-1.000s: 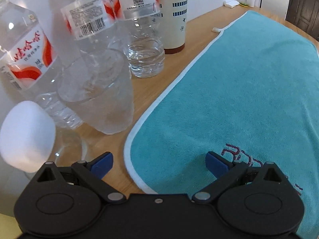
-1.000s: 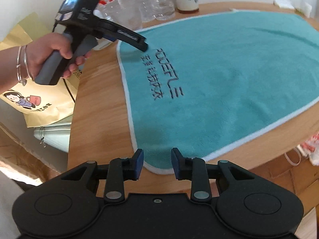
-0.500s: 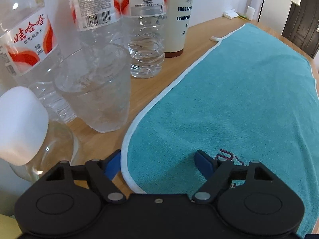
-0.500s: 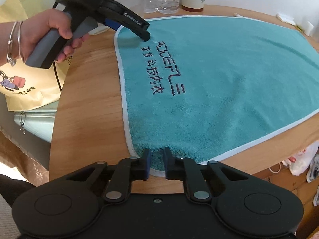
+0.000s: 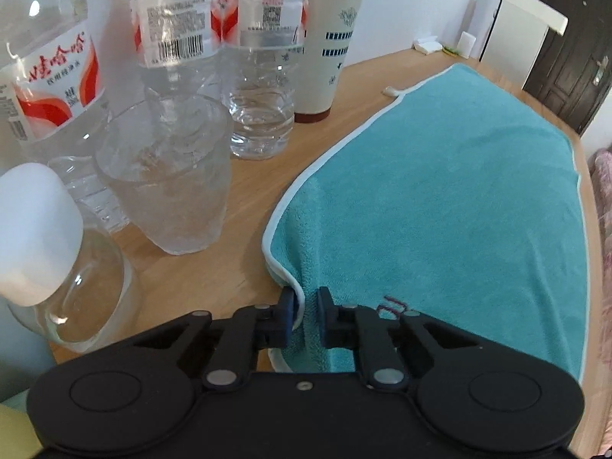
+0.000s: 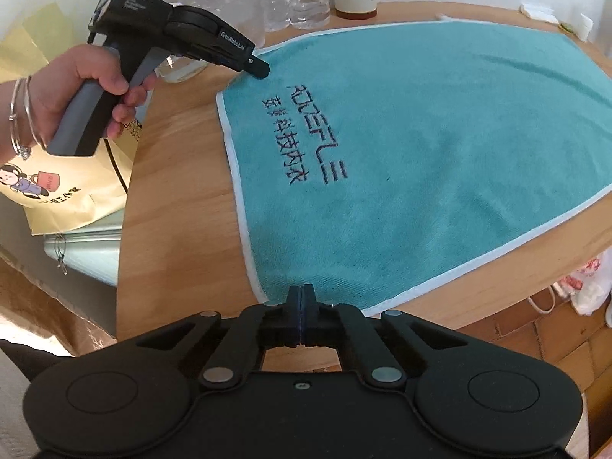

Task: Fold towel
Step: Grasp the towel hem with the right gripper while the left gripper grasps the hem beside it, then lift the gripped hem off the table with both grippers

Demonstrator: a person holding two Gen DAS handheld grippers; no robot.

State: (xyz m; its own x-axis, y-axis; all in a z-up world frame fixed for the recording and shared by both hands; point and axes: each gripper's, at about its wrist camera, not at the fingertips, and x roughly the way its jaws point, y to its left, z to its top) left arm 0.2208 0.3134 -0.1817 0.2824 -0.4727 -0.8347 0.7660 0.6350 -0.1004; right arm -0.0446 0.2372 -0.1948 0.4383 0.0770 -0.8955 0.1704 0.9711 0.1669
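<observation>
A teal towel (image 6: pixel 440 145) with a white hem lay spread flat across a wooden table (image 6: pixel 176 237), filling the centre and right of both views. Dark embroidered lettering (image 6: pixel 306 134) ran across the cloth just left of centre in the right wrist view.

At the bottom centre of the left wrist view, the left gripper (image 5: pixel 305 315) was clamped on the towel's near corner; the white hem passed between its two blue-padded fingers (image 5: pixel 287 317), and the cloth rose in a small bunched ridge just above them. In the right wrist view the same gripper appeared at the upper left, held by a person's hand (image 6: pixel 88 95) with bangles on the wrist, its tip resting at the towel's far left corner.

The right gripper (image 6: pixel 301 319), at the bottom centre of its own view, had its fingers pressed together with the towel's hem pinched at the corner there.

In the upper left of the left wrist view stood plastic water bottles (image 5: pixel 176 49) with red and white labels, a clear glass tumbler (image 5: pixel 168 176) in front of them, and a paper cup (image 5: pixel 332 38) to their right, all on the table beside the towel's edge. A yellow paper bag (image 6: pixel 57 187) showed at the left edge of the right wrist view
</observation>
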